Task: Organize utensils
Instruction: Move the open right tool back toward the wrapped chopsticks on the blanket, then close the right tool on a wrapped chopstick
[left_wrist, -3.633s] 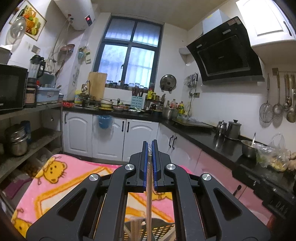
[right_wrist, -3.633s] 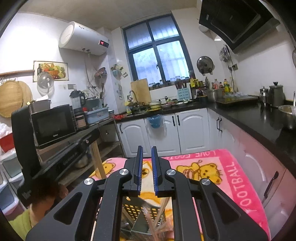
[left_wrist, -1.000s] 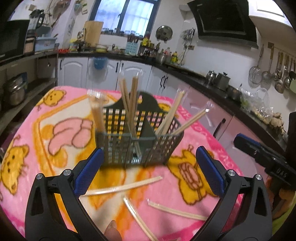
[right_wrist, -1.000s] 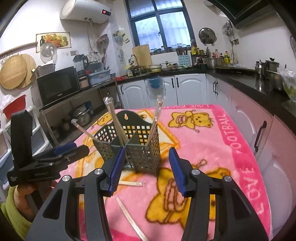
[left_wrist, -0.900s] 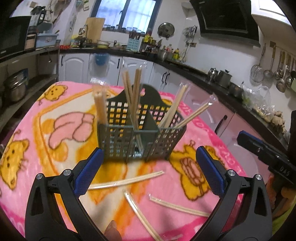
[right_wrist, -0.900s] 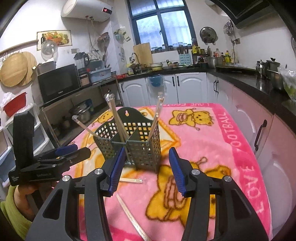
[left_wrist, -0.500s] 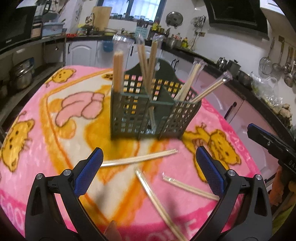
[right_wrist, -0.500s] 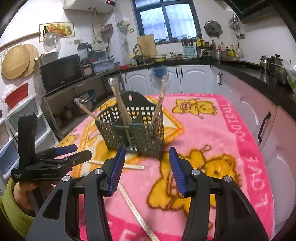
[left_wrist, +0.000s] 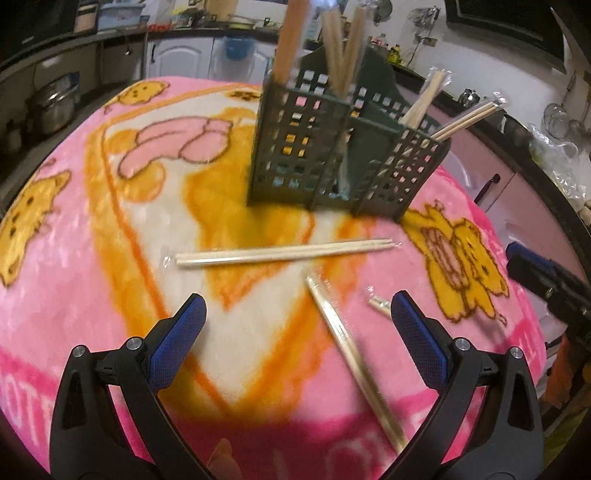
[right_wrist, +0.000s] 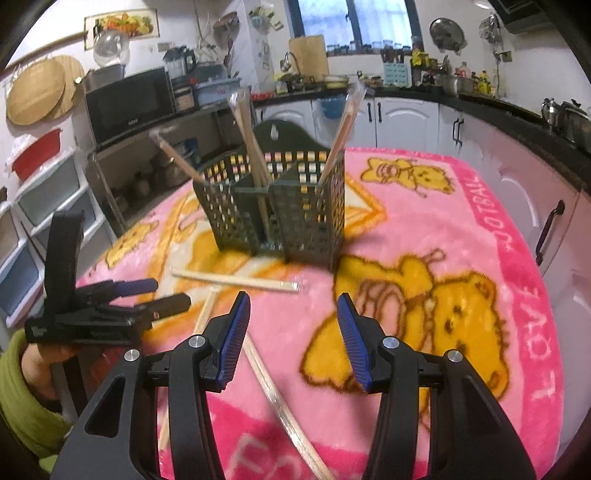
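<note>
A dark green slotted utensil basket (left_wrist: 343, 147) (right_wrist: 273, 206) stands upright on the pink cartoon blanket (left_wrist: 92, 229) and holds several wrapped chopstick pairs. Loose wrapped pairs lie in front of it: one crosswise (left_wrist: 284, 253) (right_wrist: 236, 279), one running toward me (left_wrist: 351, 363) (right_wrist: 280, 402), a short bit (left_wrist: 378, 303). My left gripper (left_wrist: 295, 328) is open and empty, low over the blanket, just short of the loose pairs. My right gripper (right_wrist: 293, 321) is open and empty, above the blanket in front of the basket. Each gripper shows in the other's view: the right (left_wrist: 546, 284), the left (right_wrist: 110, 302).
The blanket covers a table whose edge falls away near the white and pink cabinets (right_wrist: 517, 192). A shelf with a microwave (right_wrist: 129, 99) and storage drawers (right_wrist: 22, 221) stands to the left. A black counter with pots (right_wrist: 565, 114) runs along the right.
Both grippers have come down and closer to the blanket and the loose chopsticks. Earlier the left gripper was shut on a chopstick pair above the basket; it is open and empty now.
</note>
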